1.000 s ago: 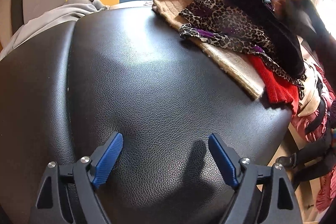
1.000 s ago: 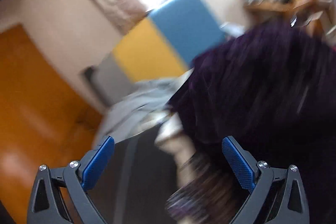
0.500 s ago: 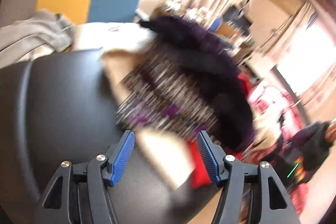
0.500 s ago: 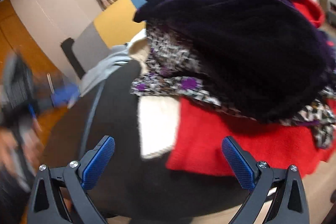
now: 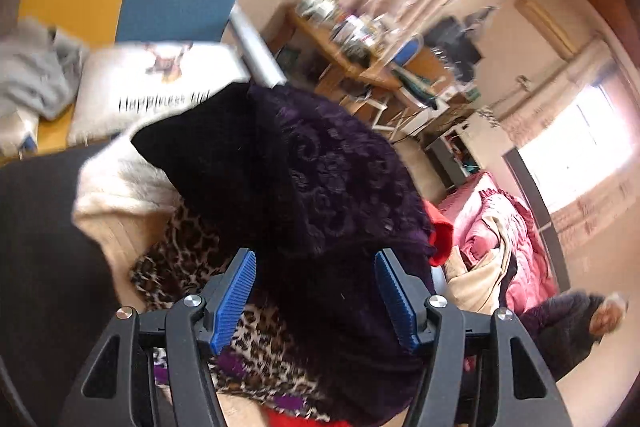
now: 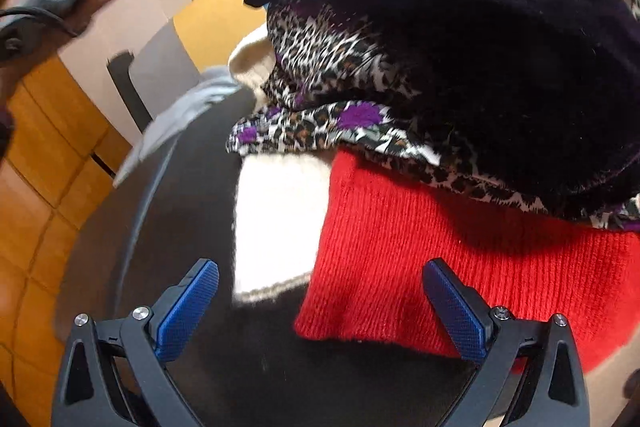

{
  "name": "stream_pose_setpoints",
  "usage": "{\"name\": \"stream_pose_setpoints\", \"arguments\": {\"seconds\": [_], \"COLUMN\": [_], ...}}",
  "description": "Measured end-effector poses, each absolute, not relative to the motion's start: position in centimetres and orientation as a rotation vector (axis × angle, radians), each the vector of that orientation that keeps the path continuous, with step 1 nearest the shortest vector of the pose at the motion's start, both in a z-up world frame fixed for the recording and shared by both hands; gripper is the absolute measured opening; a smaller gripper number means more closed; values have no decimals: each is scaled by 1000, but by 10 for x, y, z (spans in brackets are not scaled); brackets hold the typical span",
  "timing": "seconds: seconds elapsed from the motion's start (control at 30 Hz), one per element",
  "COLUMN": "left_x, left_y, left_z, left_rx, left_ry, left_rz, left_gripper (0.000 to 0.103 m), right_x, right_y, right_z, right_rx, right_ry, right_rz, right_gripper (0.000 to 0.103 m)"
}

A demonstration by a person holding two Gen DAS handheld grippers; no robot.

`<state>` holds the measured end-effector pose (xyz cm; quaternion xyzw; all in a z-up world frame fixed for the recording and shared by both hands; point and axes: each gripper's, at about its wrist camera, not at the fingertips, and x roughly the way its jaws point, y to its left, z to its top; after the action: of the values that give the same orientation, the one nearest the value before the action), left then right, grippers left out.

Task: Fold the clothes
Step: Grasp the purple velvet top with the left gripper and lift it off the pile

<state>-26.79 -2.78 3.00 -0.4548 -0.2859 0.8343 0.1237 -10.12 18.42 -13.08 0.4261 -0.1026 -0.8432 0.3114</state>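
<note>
The left gripper, brought from bare black cushion to the clothes pile, is seen spread around the dark purple garment topping it, not pinching; the right gripper is held wide before the red knit. Selection is judged underway.

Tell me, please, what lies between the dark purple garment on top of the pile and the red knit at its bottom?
In the right wrist view, a leopard-print garment is sandwiched between the dark purple garment and the red knit.
</note>
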Motion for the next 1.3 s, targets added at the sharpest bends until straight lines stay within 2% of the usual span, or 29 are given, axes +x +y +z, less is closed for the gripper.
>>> {"name": "stream_pose_setpoints", "arguments": {"seconds": [0.1, 0.2, 0.27, 0.33, 0.43, 0.53, 0.67, 0.77, 0.87, 1.0, 1.3], "left_x": [-282, -291, -294, -297, -292, -271, -212, -160, -113, -59, 54], "left_y": [-29, -30, -27, -24, -21, -29, -55, -72, -94, -127, -181], "left_z": [16, 11, 9, 7, 14, 30, 46, 38, 10, -35, -91], "left_rx": [-1344, -1337, -1339, -1346, -1309, -1188, -1035, -1020, -1071, -1153, -1111], "left_ry": [-885, -924, -914, -876, -814, -835, -893, -879, -890, -990, -1167], "left_rz": [2417, 2418, 2427, 2450, 2497, 2501, 2449, 2430, 2439, 2442, 2433], "left_gripper": [62, 61, 49, 7, 7, 6, 6, 6, 6, 6, 6], "right_x": [-103, -99, -96, -92, -90, -91, -89, -87, -85, -82, -46], "right_y": [188, 186, 183, 181, 184, 183, 180, 177, 172, 170, 200], "right_z": [-132, -132, -133, -133, -132, -132, -132, -132, -131, -125, -86], "right_rx": [1095, 1048, 1018, 1001, 997, 996, 1003, 1004, 1029, 1096, 1075], "right_ry": [-341, -334, -305, -282, -298, -313, -292, -260, -219, -210, -414], "right_rz": [-2221, -2239, -2259, -2277, -2291, -2295, -2305, -2322, -2325, -2289, -2162], "right_gripper": [103, 103, 103, 103, 103, 103, 103, 103, 103, 103, 103]}}
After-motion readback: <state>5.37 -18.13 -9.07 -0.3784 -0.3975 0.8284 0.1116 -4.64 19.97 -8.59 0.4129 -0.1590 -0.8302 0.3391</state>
